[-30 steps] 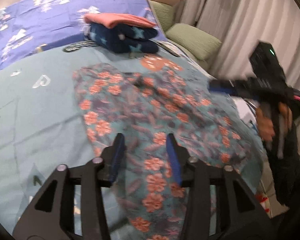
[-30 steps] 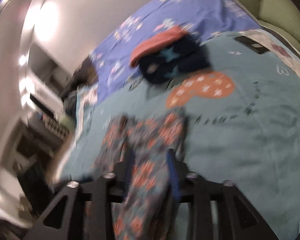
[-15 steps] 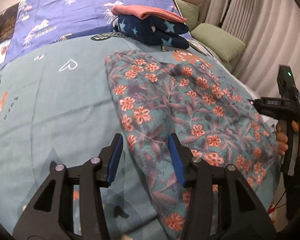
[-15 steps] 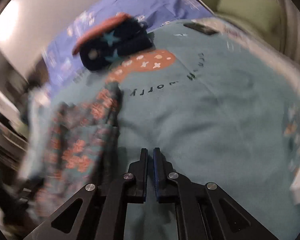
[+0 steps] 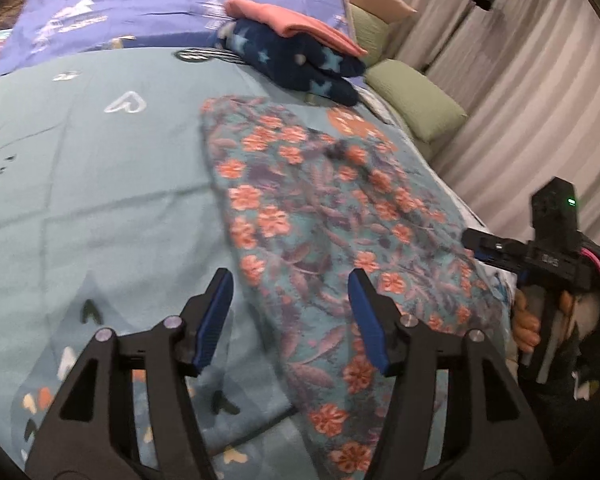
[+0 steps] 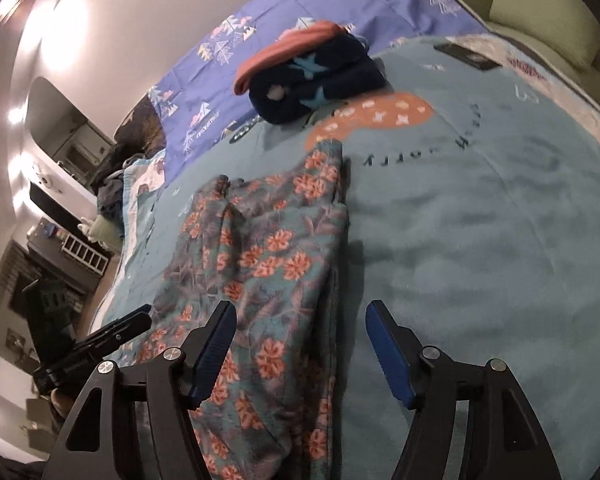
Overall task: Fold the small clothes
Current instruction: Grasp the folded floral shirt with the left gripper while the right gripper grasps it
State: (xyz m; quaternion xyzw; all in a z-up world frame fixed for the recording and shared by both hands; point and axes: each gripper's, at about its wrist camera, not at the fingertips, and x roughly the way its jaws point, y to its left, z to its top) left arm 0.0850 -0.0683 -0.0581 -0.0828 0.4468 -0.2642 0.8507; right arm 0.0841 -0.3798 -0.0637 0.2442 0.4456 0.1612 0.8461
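A teal floral garment [image 5: 324, 216] with orange flowers lies spread flat on the teal blanket [image 5: 100, 200]; it also shows in the right wrist view [image 6: 268, 264]. My left gripper [image 5: 290, 312] is open and empty, just above the garment's near left edge. My right gripper [image 6: 300, 340] is open and empty over the garment's right edge. The right gripper also shows in the left wrist view [image 5: 484, 244] at the garment's far right edge, and the left gripper shows in the right wrist view [image 6: 136, 322] at the garment's left.
A folded stack [image 5: 296, 52], pink garment over dark blue star-patterned one, sits at the back of the bed; it shows in the right wrist view [image 6: 312, 72] too. Green pillows [image 5: 416, 100] and curtains lie to the right. A dark flat object [image 6: 468, 56] lies near the pillows.
The right gripper, shut half a second ago, has opened wide and swung back over the garment's right edge. The left gripper has opened wider. The garment now lies flat.
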